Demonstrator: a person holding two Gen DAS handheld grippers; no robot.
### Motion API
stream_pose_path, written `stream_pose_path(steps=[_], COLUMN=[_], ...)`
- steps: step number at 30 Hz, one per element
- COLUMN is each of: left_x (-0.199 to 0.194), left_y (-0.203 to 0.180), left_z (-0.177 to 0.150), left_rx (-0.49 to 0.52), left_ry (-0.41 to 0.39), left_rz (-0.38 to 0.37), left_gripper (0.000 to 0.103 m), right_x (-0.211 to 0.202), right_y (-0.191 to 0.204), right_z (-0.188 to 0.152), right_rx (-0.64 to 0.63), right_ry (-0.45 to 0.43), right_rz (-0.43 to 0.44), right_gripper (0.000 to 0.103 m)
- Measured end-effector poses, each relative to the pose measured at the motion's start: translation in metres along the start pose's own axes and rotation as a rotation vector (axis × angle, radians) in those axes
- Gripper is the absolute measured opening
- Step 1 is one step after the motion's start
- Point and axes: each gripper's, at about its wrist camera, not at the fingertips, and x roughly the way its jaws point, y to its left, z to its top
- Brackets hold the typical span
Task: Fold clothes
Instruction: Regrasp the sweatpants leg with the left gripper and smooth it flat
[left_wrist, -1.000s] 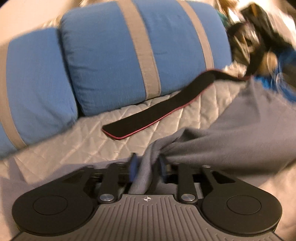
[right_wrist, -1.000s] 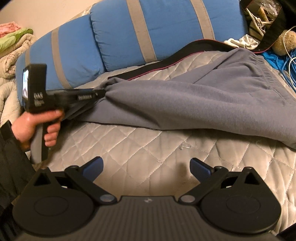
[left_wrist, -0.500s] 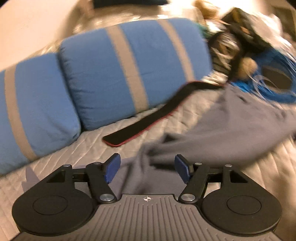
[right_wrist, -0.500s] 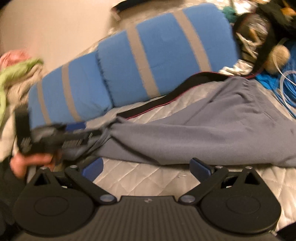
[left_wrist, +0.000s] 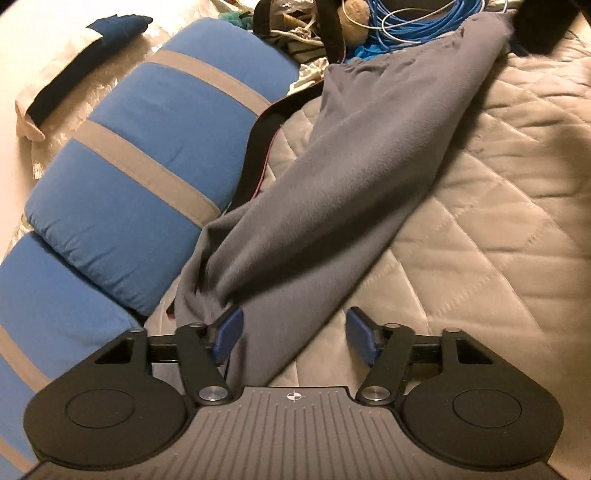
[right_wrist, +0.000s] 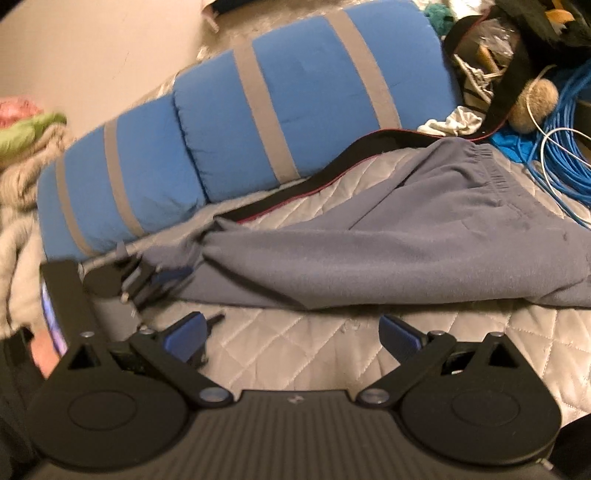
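Note:
Grey sweatpants (left_wrist: 332, 206) lie stretched across the quilted bedcover (left_wrist: 480, 240), waistband at the far end. My left gripper (left_wrist: 295, 332) sits at the leg's near end with its jaws apart and closing. The grey cloth lies between them and brushes the left pad, while the right pad is clear of it. The right wrist view shows the sweatpants (right_wrist: 388, 258) lying sideways, with the left gripper (right_wrist: 159, 280) at the leg end on the left. My right gripper (right_wrist: 291, 332) hovers open over bare bedcover (right_wrist: 295, 354) in front of the sweatpants, holding nothing.
Blue pillows with grey stripes (right_wrist: 295, 103) line the far side, with a black red-edged strap (right_wrist: 332, 177) lying along their foot. Coiled blue cable (right_wrist: 561, 147) and clutter sit beyond the waistband. Folded blankets (right_wrist: 22, 155) are piled at far left.
The left gripper let go of the pant leg end, rolled and moved along it; its jaws opened wide and have narrowed again. The right gripper barely moved and stayed open.

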Motion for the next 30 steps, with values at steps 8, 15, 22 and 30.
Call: stream_pose_path(steps=[8,15,22,30], left_x=[-0.011,-0.056,-0.086,-0.076], left_y=[0.013,0.066,0.081,0.063], left_z=[0.017,0.017,-0.003,-0.024], left_rx=[-0.014,-0.213,-0.334,-0.272], left_ry=[0.047,0.004,-0.041,0.044], left_rz=[-0.089,-0.232,-0.301,-0.164], left_gripper=[0.004,0.000,0.000,0.031], right_x=[0.003,0.005,0.012,0.014], right_y=[0.003,-0.003,-0.005,0.011], right_z=[-0.003,-0.003,-0.005,-0.011], right_rx=[-0.035,-0.004,-0.012,-0.084], right_ry=[0.007,0.031,0.066,0.075], right_rz=[-0.013,-0.026,-0.087,-0.096], right_gripper=[0.103,0.103,0.103,0.103])
